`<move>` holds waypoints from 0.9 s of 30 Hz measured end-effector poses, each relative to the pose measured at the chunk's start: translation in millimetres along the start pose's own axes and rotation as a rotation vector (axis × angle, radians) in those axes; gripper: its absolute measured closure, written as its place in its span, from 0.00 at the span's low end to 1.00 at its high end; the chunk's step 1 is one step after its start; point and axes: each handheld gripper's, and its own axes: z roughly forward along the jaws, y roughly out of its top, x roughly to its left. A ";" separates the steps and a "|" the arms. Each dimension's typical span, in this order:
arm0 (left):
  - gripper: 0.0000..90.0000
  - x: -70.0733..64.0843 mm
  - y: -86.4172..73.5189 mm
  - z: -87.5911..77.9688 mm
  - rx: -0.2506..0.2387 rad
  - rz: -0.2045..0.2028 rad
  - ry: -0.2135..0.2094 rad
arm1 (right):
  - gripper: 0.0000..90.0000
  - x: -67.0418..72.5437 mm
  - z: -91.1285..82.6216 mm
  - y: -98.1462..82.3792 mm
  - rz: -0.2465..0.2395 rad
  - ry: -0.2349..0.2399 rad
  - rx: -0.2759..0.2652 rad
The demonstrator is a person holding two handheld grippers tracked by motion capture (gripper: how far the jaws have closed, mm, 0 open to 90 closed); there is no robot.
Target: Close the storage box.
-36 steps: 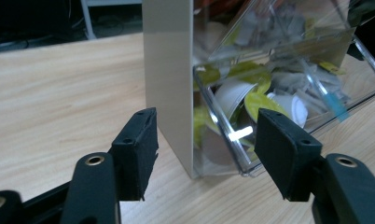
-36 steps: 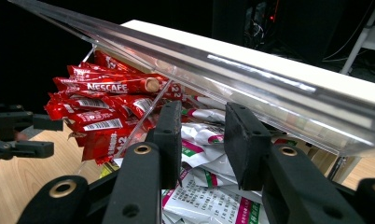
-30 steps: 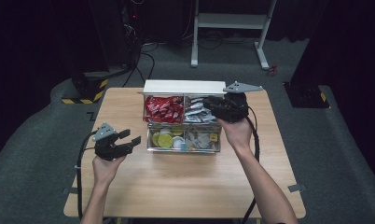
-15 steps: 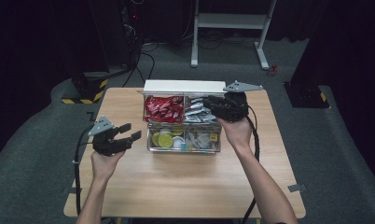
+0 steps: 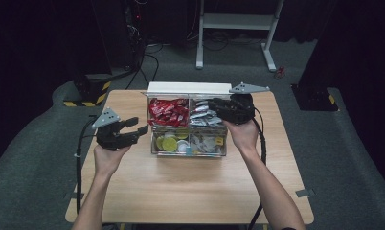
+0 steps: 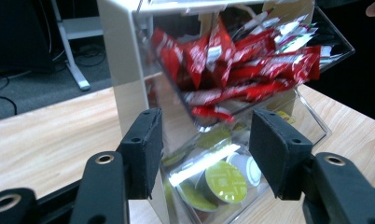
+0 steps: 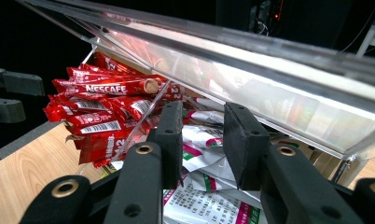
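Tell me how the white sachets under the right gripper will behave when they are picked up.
The flat white foil sachets look thin, so probably floppy and light. Their glossy skin may slip. They lie loosely piled, so neighbours may shift.

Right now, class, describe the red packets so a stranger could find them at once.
On the wooden table stands a clear box with four sections. The red packets fill its far left section, beside white packets and behind green-topped pods.
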 end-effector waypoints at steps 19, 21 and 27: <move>0.62 -7.6 41.3 25.7 0.012 0.024 -0.052 | 0.76 -1.5 1.3 0.3 -0.003 0.003 0.002; 0.64 -7.7 43.9 29.2 0.010 0.022 -0.056 | 0.76 -1.4 1.4 0.6 -0.003 0.001 0.004; 0.72 -10.7 50.9 40.1 0.034 0.047 -0.031 | 0.77 -2.0 2.5 1.0 -0.002 0.001 0.004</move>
